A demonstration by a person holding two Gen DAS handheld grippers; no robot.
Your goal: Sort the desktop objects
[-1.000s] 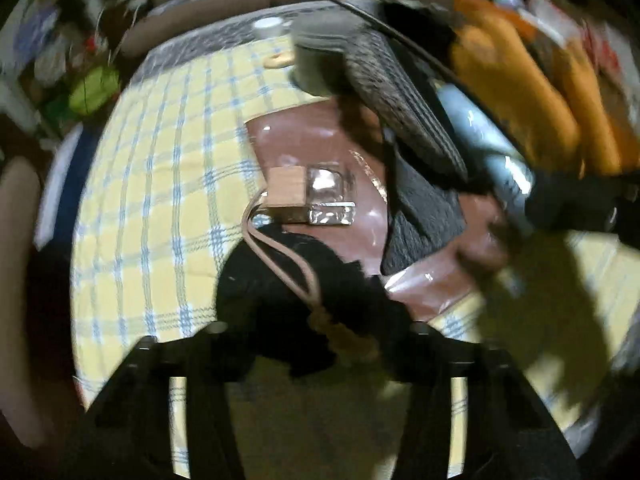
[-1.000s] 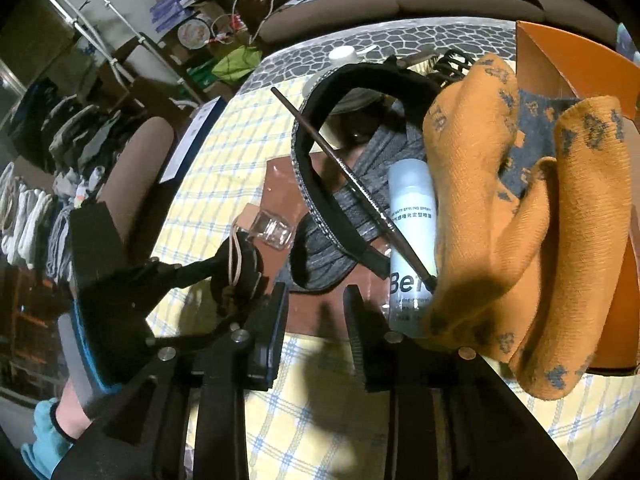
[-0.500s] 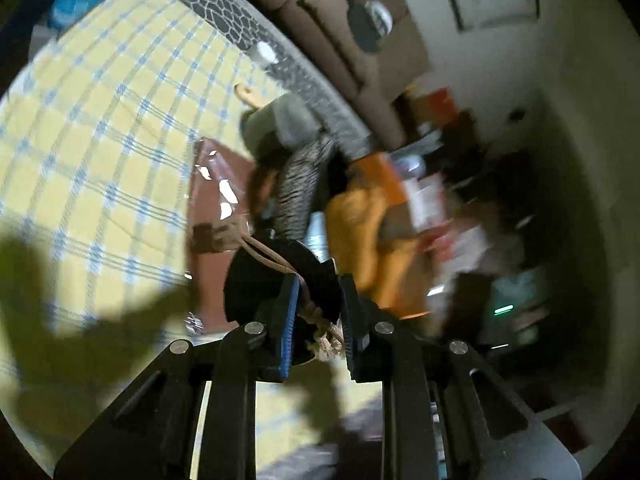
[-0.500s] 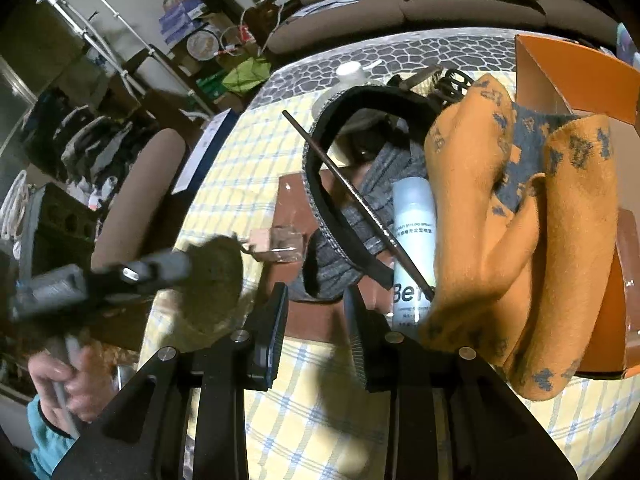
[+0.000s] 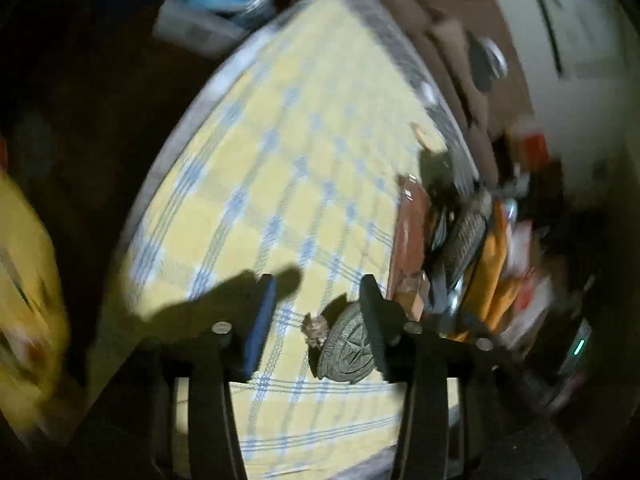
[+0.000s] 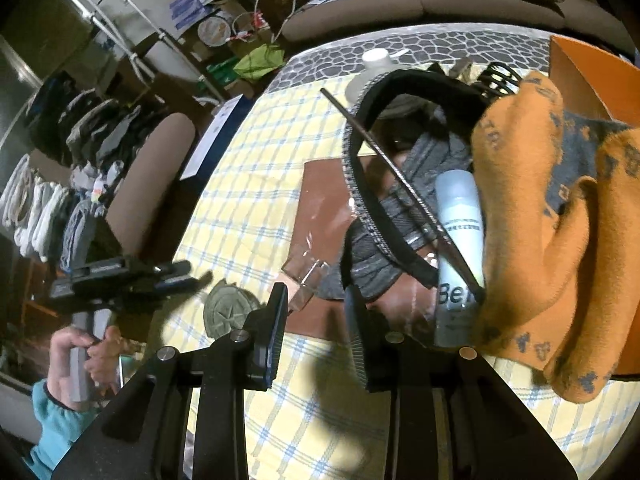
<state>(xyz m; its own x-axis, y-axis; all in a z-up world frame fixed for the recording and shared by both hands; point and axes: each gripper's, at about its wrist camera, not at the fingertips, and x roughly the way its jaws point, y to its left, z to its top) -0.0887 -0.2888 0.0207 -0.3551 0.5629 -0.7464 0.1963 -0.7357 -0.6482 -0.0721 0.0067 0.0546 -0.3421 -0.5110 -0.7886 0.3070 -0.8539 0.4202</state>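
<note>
On the yellow check cloth [image 6: 248, 200], just left of the brown mat [image 6: 324, 188], we note the dark round disc [image 6: 230, 312] w/ a star relief lying flat; in the left wrist view the same disc [image 5: 348, 350] sits by the right-hand finger of the left gripper [image 5: 316, 304], partly behind it, w/ a small tassel [image 5: 314, 326] on the cloth at its edge. Left gripper jaws are opening, approx. half spread; no pad presses on the disc, so we read it as let go, resting on the cloth. In the right wrist view the left gripper [image 6: 196, 276] hangs just left of the disc, held by a hand [image 6: 80, 356] in a teal sleeve. Right gripper [image 6: 316, 312] stands part open w/ nothing between the pads, fingertips over the mat's near edge. Key relation for next move: a small clear bottle w/ wooden cap [image 6: 306, 276] lies on the mat just ahead of the right gripper, long axis running diag. from the near cap end up-left, i.e. roughly along the fingers, not across them. Right hand is clearly nearer to it than left. Our judgement: a roll of the wrist may be needed to take the bottle across its narrow side. Right of the mat: headband [image 6: 360, 184], spray can [image 6: 458, 248], orange scarf [image 6: 560, 240], all piled, untouched. Left view is blurred; detail on that pile can't be told there.
</note>
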